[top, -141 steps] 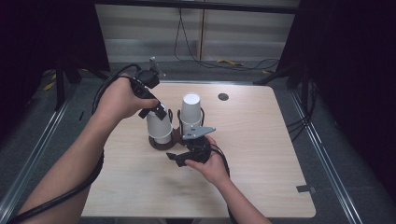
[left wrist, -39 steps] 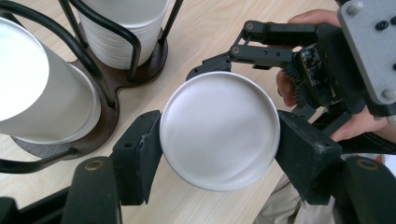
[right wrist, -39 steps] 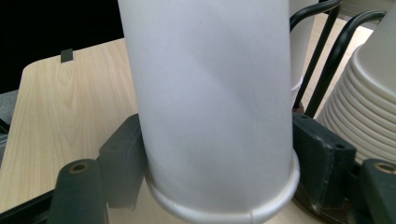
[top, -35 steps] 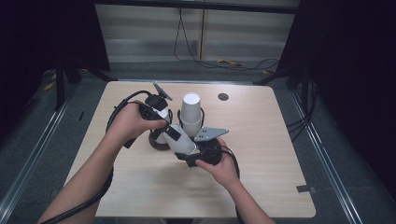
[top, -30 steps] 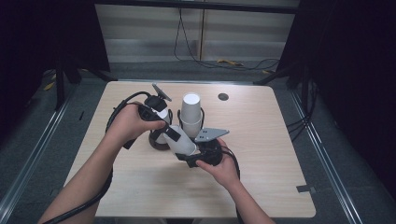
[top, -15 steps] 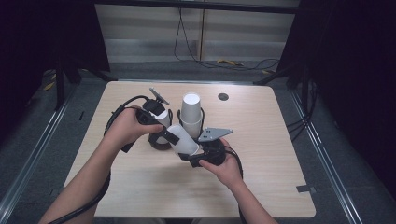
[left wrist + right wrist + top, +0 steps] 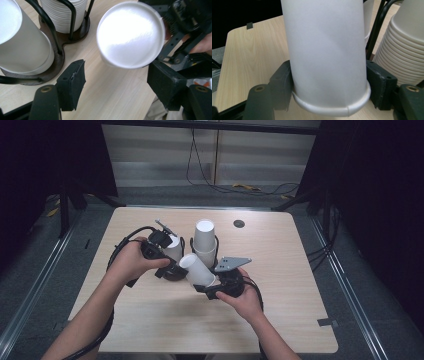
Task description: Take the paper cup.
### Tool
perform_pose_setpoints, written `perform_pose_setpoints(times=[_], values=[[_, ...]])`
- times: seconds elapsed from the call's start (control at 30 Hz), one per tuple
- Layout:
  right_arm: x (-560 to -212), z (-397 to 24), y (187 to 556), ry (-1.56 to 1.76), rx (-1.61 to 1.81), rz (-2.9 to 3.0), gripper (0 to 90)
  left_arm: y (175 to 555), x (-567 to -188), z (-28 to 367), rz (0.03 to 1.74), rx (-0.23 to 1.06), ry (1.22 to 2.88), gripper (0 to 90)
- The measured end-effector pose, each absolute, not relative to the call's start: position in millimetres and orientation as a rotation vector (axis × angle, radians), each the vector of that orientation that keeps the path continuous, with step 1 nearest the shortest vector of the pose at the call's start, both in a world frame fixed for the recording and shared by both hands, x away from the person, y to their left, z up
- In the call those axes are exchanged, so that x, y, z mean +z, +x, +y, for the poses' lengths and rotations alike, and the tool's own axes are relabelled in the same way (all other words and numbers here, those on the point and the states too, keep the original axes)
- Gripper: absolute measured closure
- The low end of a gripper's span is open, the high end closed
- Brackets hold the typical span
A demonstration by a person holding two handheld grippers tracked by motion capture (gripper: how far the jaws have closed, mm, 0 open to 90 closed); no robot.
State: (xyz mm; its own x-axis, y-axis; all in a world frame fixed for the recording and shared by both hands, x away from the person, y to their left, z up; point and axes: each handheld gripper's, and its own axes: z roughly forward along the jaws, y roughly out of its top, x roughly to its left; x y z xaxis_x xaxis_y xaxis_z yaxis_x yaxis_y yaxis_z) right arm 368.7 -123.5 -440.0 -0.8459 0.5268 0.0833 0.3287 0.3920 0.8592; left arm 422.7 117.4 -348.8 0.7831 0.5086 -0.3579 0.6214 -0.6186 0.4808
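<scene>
A single white paper cup point(image 7: 197, 268) lies tilted above the table, its closed end toward the upper left. My right gripper point(image 7: 207, 282) is shut on it, and the pads press both sides just above the rolled rim point(image 7: 332, 105). My left gripper point(image 7: 172, 266) is open; its jaws have just been opening. The cup's closed end point(image 7: 130, 35) sits just ahead of the left gripper point(image 7: 116, 72), and neither pad touches it. Behind it stand two stacks of white cups point(image 7: 205, 237) point(image 7: 174, 247) in a black wire holder on a dark base point(image 7: 72, 37).
The light wooden table point(image 7: 280, 310) has a round dark grommet point(image 7: 239, 223) at the back right. The holder's wire posts point(image 7: 45, 22) stand close to my left jaw. Cables trail from both grippers. Dark floor and rails surround the table.
The left jaws have spread and released the cup's closed end, and the left gripper has drawn back slightly to the left. The right gripper keeps the cup, barely moved.
</scene>
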Motion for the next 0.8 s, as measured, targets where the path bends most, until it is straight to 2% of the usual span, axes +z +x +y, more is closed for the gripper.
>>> perform_pose_setpoints(times=[0.5,0.8], values=[[-439,-132,366,0.786,1.400,2.488,31.0,413,-349,120,0.717,-0.129,2.381,28.1],[-442,-138,363,0.777,1.347,2.524,30.8,410,-351,117,0.705,-0.133,2.356,27.1]])
